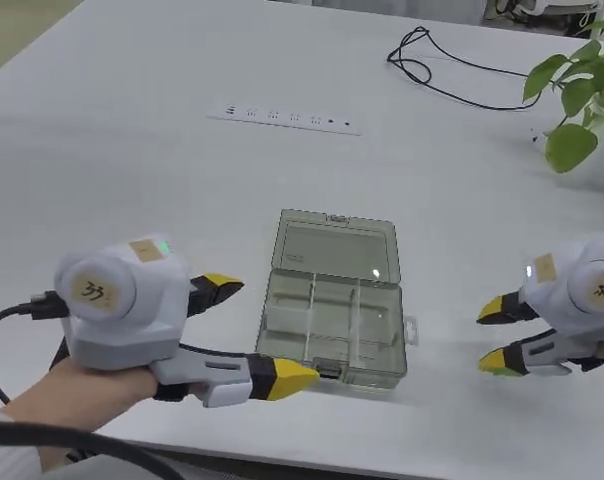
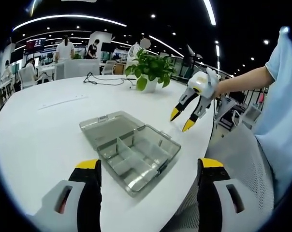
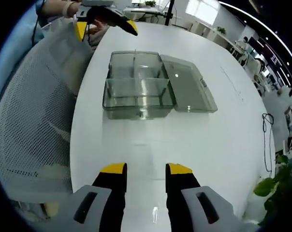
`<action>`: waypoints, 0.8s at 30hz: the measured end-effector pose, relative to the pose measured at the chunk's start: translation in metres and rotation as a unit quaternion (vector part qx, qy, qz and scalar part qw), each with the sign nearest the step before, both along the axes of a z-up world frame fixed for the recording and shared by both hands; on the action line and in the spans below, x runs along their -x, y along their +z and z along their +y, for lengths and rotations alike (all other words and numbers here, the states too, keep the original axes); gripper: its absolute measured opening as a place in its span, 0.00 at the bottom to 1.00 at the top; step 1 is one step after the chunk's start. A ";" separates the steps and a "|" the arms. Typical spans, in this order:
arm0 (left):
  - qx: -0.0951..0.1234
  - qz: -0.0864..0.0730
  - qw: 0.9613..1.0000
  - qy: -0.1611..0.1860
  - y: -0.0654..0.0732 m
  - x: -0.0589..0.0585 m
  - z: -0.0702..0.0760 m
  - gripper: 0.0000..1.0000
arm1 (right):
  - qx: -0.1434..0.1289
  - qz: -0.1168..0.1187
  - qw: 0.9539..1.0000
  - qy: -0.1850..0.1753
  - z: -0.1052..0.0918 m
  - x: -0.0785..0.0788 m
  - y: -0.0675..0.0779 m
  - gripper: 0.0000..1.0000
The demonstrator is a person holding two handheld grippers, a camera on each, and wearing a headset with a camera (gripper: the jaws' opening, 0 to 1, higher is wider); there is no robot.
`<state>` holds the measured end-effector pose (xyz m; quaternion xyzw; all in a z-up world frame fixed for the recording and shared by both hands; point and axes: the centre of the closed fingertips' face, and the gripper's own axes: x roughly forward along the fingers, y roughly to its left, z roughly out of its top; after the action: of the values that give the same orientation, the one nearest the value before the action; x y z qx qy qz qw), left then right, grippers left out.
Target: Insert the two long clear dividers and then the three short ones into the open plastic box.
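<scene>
The open plastic box [image 1: 332, 315] is found near the front edge of the counter [image 1: 132, 150], with its lid [image 1: 334, 245] laid back flat toward the far edge. Clear dividers [image 1: 357, 300] are seen standing inside it, splitting it into compartments. The left tongs [image 1: 262, 330] are held just beside the box's left side, spread wide, with nothing gripped or touched. The right tongs [image 1: 490, 337] are held well apart from the box toward the right edge, parted by a narrower gap, and nothing is gripped by them either. Farther back, a white power strip [image 1: 285, 117] is laid flat, a black cable [image 1: 432, 70] is looped near the far edge, and a leafy plant [image 1: 582, 90] is placed at the far right corner.
</scene>
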<state>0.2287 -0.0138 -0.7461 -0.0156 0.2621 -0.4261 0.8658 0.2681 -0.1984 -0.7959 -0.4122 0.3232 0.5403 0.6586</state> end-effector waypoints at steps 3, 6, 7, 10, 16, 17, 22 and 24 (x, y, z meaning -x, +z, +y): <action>0.012 0.015 1.000 -0.004 0.001 -0.002 -0.008 0.80 | -0.007 -0.031 0.999 0.013 0.015 0.000 0.017 0.32; 0.025 0.026 0.999 -0.004 0.002 -0.004 -0.016 0.79 | -0.014 -0.057 0.998 0.023 0.026 -0.003 0.029 0.32; 0.033 0.033 0.999 -0.003 0.004 -0.006 -0.019 0.77 | -0.014 -0.066 0.997 0.028 0.029 -0.003 0.033 0.32; 0.056 0.048 0.997 -0.001 0.009 -0.009 -0.026 0.72 | -0.005 -0.119 0.992 0.039 0.040 -0.009 0.047 0.32; 0.098 0.078 0.992 0.010 0.017 -0.020 -0.038 0.58 | -0.018 -0.170 0.984 0.053 0.063 -0.009 0.066 0.32; 0.106 0.087 0.990 0.010 0.018 -0.020 -0.041 0.52 | -0.019 -0.175 0.983 0.058 0.067 -0.009 0.068 0.32; 0.136 0.116 0.984 0.016 0.024 -0.027 -0.053 0.41 | -0.005 -0.216 0.973 0.079 0.083 -0.009 0.075 0.32; 0.145 0.125 0.981 0.020 0.024 -0.029 -0.056 0.35 | -0.013 -0.216 0.973 0.078 0.092 -0.005 0.076 0.32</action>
<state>0.2572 -0.0695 -0.7218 -0.1997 0.3036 -0.4364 0.8231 0.2732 -0.1063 -0.7201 -0.5341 0.1328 0.4926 0.6741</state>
